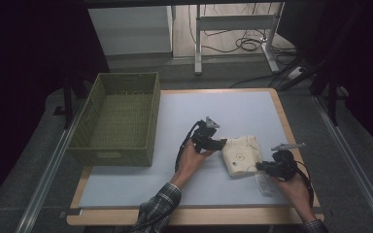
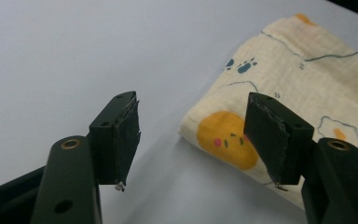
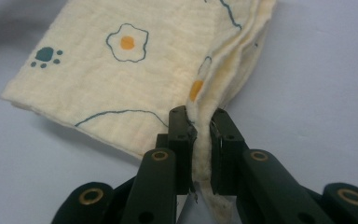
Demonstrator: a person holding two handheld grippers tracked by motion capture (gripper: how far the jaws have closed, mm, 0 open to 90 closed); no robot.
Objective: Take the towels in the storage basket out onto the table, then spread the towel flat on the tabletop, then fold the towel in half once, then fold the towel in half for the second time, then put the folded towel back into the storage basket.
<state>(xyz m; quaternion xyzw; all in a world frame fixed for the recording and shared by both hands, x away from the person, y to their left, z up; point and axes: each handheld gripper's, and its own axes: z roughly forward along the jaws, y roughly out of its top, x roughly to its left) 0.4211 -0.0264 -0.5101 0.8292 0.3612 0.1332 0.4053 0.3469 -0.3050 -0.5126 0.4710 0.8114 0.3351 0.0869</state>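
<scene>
Folded cream cloth (image 1: 243, 156) with egg and paw prints lying flat on the grey mat (image 1: 126, 187), toward the right front, well apart from the green basket (image 1: 118, 119) at the left. Right gripper (image 3: 203, 122) clamped on the cloth's layered edge, a grip already made. Left gripper (image 2: 191, 135) just beside the opposite corner, jaws apart, nothing pinched yet. Probably still ahead: second grip, lift, and perhaps a transfer to the basket, empty as far as visible.

The folded cloth (image 2: 279, 88) runs off the left gripper view's right edge — its far corner is cut away. In the right gripper view, its pinched fold (image 3: 204, 154) disappears between the jaws, and in the high view the small clear item (image 1: 263, 183) by the right hand (image 1: 298, 191) is too small to identify.
</scene>
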